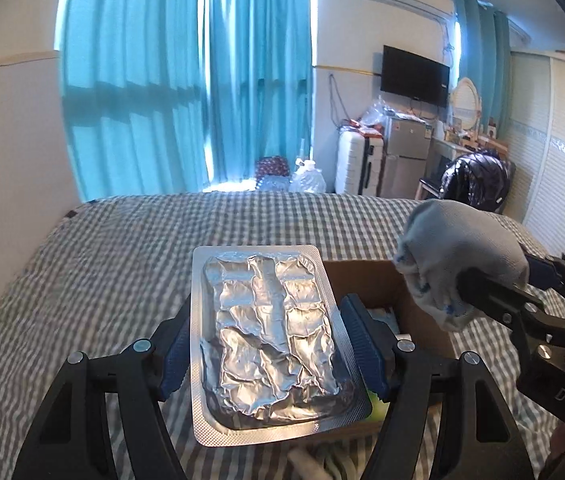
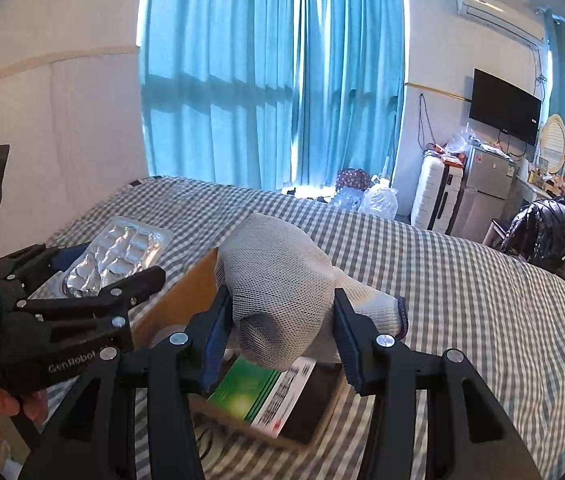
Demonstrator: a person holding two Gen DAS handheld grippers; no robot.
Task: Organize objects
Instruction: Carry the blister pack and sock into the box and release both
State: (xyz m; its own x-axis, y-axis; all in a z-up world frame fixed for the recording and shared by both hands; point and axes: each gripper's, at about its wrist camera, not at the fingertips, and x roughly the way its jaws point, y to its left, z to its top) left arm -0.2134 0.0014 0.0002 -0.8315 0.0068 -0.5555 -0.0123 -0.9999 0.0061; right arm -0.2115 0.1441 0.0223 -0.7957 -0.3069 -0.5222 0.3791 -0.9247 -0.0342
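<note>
My left gripper [image 1: 266, 344] is shut on a silver foil blister pack [image 1: 270, 336] and holds it above the near left corner of an open cardboard box [image 1: 378, 280] on the bed. My right gripper [image 2: 280, 328] is shut on a grey knitted glove [image 2: 278, 280] and holds it over the same box [image 2: 178, 300]. A green and white carton [image 2: 266, 392] lies inside the box. The glove [image 1: 458, 256] and right gripper [image 1: 478, 280] show at the right of the left wrist view. The blister pack [image 2: 118, 256] and left gripper [image 2: 94, 276] show at the left of the right wrist view.
The box sits on a grey checked bedspread [image 1: 130, 248]. Teal curtains [image 1: 186, 80] hang behind the bed. A white suitcase [image 1: 356, 164], small fridge [image 1: 406, 152], TV [image 1: 414, 76] and a chair with a black jacket [image 1: 474, 180] stand at the right. White fabric [image 1: 322, 460] lies by the box's near side.
</note>
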